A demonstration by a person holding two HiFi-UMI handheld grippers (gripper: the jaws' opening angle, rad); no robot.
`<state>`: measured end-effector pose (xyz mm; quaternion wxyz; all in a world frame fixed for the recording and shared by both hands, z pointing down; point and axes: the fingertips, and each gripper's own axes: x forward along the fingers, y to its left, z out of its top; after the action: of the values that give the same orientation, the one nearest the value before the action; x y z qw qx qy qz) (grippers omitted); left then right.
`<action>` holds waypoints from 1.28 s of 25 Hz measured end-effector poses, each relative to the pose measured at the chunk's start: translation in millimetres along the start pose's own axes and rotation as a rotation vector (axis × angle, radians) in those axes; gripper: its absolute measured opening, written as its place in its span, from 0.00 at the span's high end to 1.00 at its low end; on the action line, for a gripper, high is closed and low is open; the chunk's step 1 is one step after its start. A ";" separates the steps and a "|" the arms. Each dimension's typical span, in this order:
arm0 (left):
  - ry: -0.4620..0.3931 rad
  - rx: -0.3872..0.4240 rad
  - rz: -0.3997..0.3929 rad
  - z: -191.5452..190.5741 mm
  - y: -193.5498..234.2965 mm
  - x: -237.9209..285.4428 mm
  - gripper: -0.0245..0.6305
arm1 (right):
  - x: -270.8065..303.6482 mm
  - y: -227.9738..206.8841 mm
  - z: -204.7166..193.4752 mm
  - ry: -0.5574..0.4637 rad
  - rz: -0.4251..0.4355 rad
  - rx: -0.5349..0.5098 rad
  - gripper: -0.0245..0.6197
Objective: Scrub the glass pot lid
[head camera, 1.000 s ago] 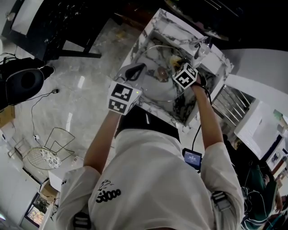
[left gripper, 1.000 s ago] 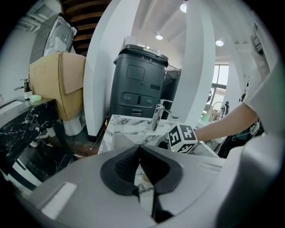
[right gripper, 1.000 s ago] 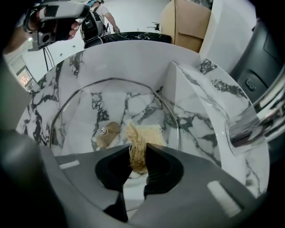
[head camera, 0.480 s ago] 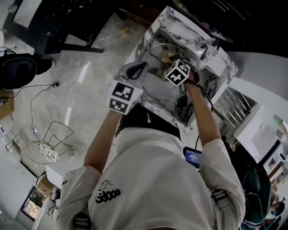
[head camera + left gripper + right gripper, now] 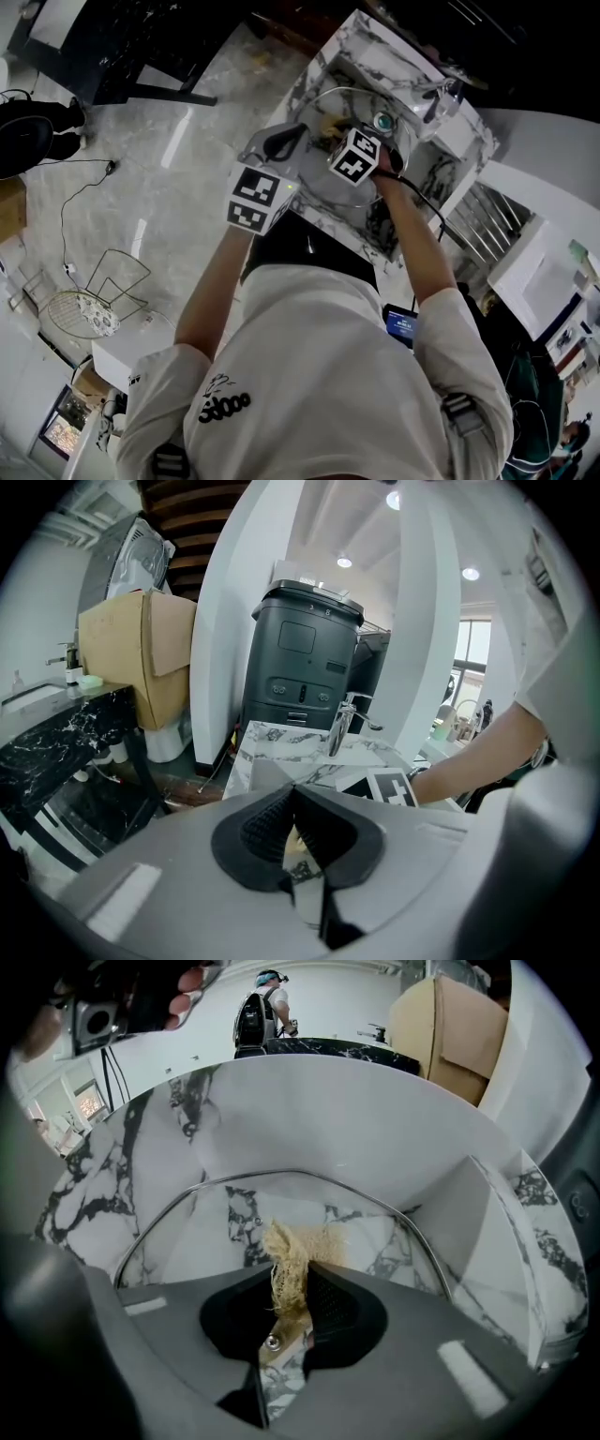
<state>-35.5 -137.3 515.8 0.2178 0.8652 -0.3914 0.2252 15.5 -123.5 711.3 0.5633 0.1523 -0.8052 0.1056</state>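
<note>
Leftward has slid the right tool [image 5: 298, 1290], pinching a tan fibrous scrub pad [image 5: 289, 1252] against the round glass pot lid [image 5: 380, 1232] just ahead, its rim clamped by the left tool [image 5: 292, 825]; mid-scrub, more strokes seem due.

Lid [image 5: 325, 190] in sink [image 5: 375, 54], left gripper [image 5: 281, 142] on its near-left rim, right gripper [image 5: 292, 1296] with pad [image 5: 291, 1252] over its middle, faucet [image 5: 441, 97] at sink's far-right edge.
</note>
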 end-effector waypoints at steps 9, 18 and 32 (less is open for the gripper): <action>-0.008 0.006 -0.010 -1.8 -6.7 -4.3 0.96 | -1.2 45.3 1.6 -0.011 0.060 -0.068 0.87; -0.017 0.019 -0.036 0.0 -16.8 -6.3 0.96 | -13.5 91.4 -24.7 0.020 0.132 -0.199 0.87; -0.009 0.036 -0.089 -6.4 -35.2 -3.0 0.96 | -34.1 106.7 -66.4 0.036 0.162 -0.160 0.87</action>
<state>-11.4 -111.0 512.2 0.2105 0.8864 -0.3496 0.2185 45.6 2.8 702.3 0.5776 0.0393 -0.8105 0.0888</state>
